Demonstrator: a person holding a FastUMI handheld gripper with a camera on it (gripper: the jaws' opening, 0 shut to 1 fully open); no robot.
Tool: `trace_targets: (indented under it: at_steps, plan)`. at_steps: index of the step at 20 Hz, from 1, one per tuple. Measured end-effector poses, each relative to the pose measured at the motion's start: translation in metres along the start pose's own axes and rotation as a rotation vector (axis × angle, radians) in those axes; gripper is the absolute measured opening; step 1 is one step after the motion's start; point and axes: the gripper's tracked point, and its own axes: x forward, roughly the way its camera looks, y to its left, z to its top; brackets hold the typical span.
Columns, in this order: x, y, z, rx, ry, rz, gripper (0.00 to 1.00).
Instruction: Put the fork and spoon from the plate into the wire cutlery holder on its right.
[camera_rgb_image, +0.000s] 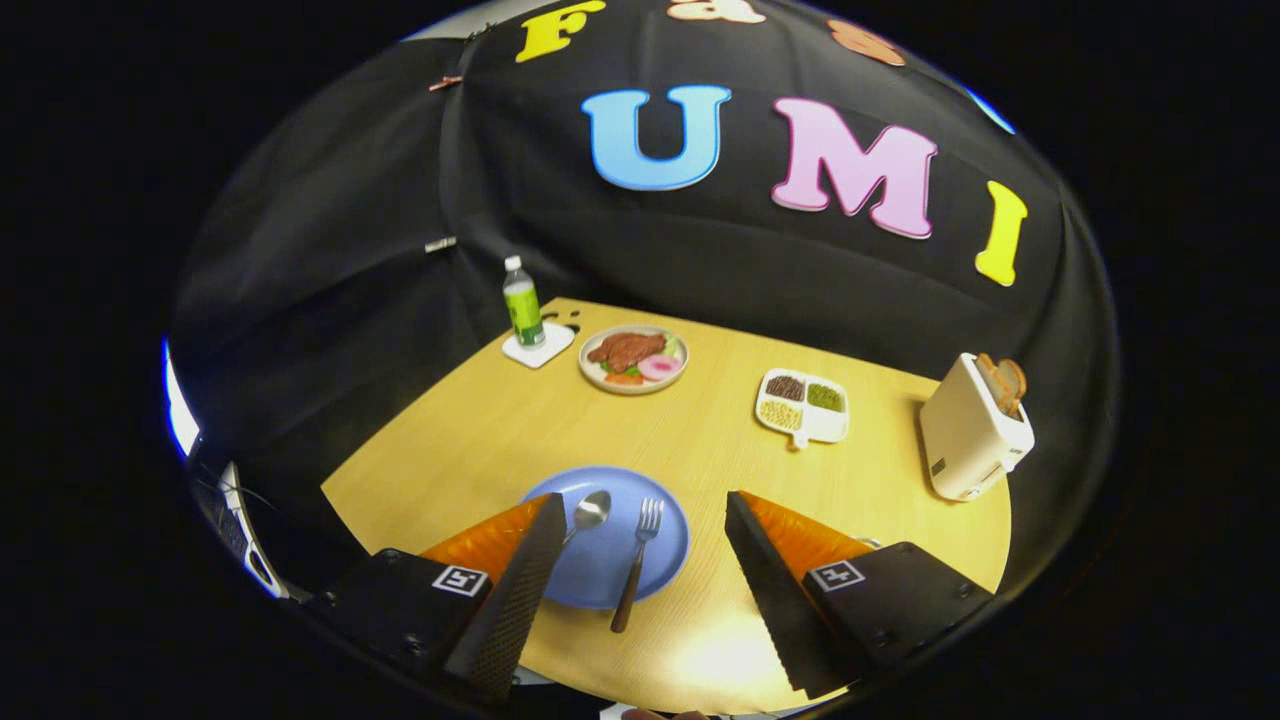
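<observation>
A blue plate (660, 520) lies on the wooden table near its front edge. On it rest a silver spoon (590, 510), its handle partly hidden behind my left finger, and a fork (636, 563) with a brown handle that sticks out over the plate's near rim. My gripper (640, 505) hangs above the plate, open wide, with nothing between its fingers. The fork lies in the gap between the fingers, lower down. A small bit of wire shows just beyond the right finger (770, 570); I cannot tell what it belongs to.
Farther back stand a green bottle (522, 303) on a white coaster, a plate of food (633, 358), and a white divided dish (803, 404) of beans. A white toaster (972, 427) with toast stands at the table's right edge.
</observation>
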Motion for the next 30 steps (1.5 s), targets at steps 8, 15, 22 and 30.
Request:
trace_targets:
  at_steps: [8,15,22,30]
  plan:
    - [0.072,0.011,-0.098,-0.020,0.309,0.000,0.99]
    - [0.104,0.008,-0.130,0.033,0.420,-0.031,0.85]
    - [0.110,0.009,-0.146,0.133,0.510,-0.066,0.24]
    - [0.087,0.009,-0.130,0.270,0.516,0.066,0.08]
